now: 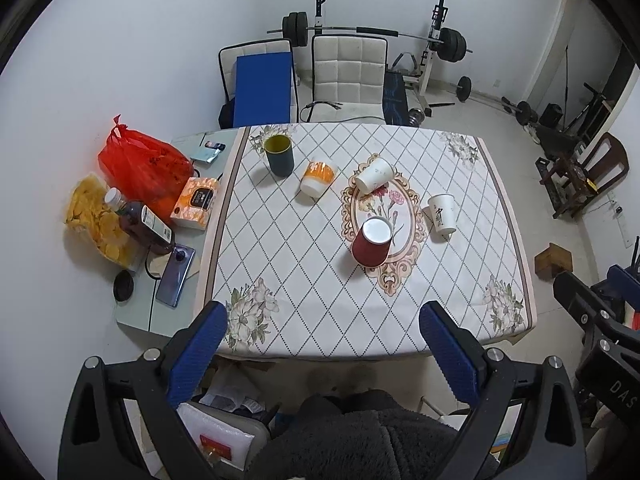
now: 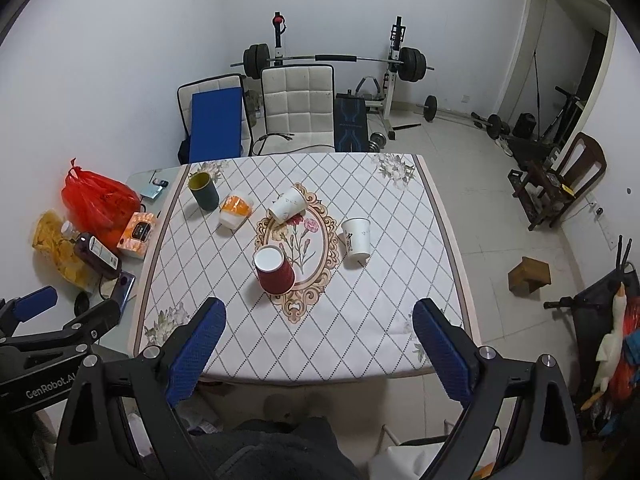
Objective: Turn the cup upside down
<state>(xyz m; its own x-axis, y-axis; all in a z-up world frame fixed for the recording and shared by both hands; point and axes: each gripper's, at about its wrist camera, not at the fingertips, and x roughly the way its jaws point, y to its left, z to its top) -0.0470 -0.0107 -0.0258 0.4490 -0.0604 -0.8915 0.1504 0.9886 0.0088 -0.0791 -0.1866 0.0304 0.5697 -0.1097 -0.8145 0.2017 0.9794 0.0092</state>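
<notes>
Several cups stand on the patterned tablecloth point(image 1: 304, 280). A dark green cup point(image 1: 279, 155) stands mouth up at the far left. An orange-and-white cup point(image 1: 318, 178), a white paper cup point(image 1: 374, 175), a red paper cup point(image 1: 371, 243) and a second white paper cup with black writing point(image 1: 442, 213) stand base up. The same cups show in the right wrist view: green point(image 2: 204, 191), orange point(image 2: 236, 209), white point(image 2: 287, 205), red point(image 2: 274, 271), white with writing point(image 2: 356, 238). My left gripper point(image 1: 322, 330) and right gripper point(image 2: 318, 330) are open, empty, held above the table's near edge.
Left of the cloth lie a red plastic bag point(image 1: 140, 162), a bag of chips point(image 1: 94, 220), a bottle point(image 1: 142, 220), a tissue box point(image 1: 196, 202) and a phone point(image 1: 176, 276). Two chairs point(image 1: 348, 76) and a barbell rack point(image 1: 434, 40) stand behind the table. A wooden box point(image 2: 529, 275) sits on the floor at the right.
</notes>
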